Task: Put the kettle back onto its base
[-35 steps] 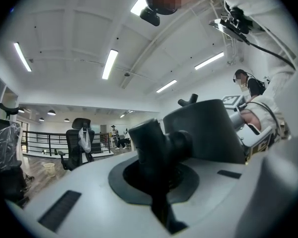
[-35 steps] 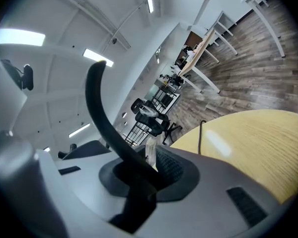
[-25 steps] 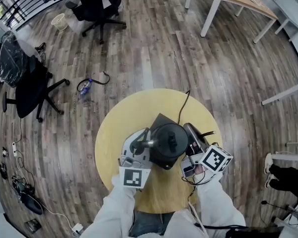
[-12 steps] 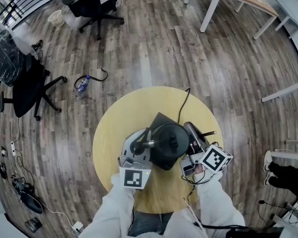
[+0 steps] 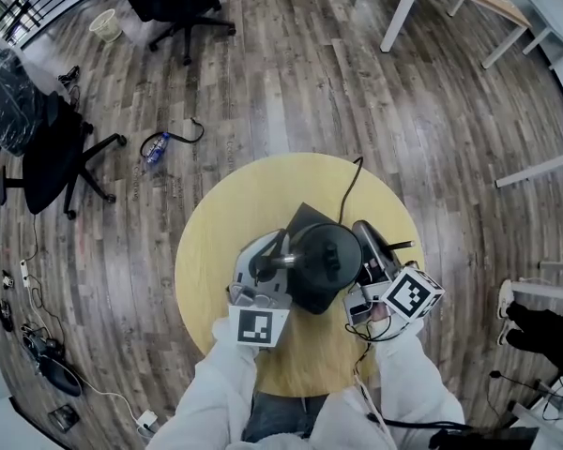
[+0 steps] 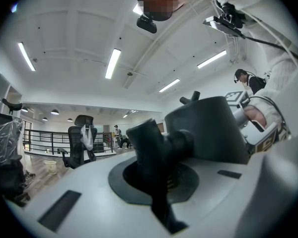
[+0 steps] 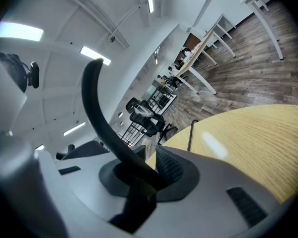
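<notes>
There, the left gripper [image 5: 266,268] was clenched on the spout [image 6: 156,143] of the black kettle [image 5: 325,262], which stood over its dark base [image 5: 303,220] on the round table [image 5: 230,214]; the right gripper [image 5: 369,256] grasped its curved handle [image 7: 96,110].

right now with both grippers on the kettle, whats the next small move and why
Probably ease the kettle straight down, both grips kept. The left gripper is shut on its spout side, the right gripper on its handle, and the base already lies under it; whether it is seated I cannot tell.
</notes>
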Demonstrator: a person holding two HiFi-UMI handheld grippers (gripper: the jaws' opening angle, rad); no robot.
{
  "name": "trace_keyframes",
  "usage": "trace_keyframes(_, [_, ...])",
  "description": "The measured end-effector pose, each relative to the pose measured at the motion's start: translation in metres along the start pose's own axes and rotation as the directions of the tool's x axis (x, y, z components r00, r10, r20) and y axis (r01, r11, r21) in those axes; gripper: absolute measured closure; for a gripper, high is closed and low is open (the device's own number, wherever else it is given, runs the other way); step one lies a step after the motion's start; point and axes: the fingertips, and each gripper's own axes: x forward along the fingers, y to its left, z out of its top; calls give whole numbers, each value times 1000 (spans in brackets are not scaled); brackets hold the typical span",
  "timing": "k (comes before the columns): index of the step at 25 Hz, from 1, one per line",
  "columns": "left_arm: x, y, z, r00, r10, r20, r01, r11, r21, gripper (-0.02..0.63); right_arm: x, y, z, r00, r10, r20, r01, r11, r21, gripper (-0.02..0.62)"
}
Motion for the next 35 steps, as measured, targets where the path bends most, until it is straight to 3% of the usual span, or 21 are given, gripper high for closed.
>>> trace_keyframes(15, [10, -1, -3, 999, 33, -4, -32, 999, 33, 607, -10, -8, 1, 997, -39, 66, 36, 999, 39, 523])
trace_keyframes(22, [11, 11, -1, 999, 43, 4, -43, 998, 40, 607, -2, -4, 2, 996, -59, 72, 59, 998, -2, 526])
trace_keyframes(25, [6, 17, -6, 998, 47, -34, -46, 998, 31, 607, 2, 4, -4, 997, -41, 64, 41, 999, -9, 526])
trace_keyframes(30, [1, 13, -8, 994, 28, -103, -17, 994, 107, 607, 3, 10, -4, 998, -18, 53, 20, 999, -47, 526])
trace_keyframes(35, [-6, 8, -21, 985, 35, -167, -30, 999, 36, 607, -6, 7, -11, 998, -34, 50, 35, 999, -24, 525])
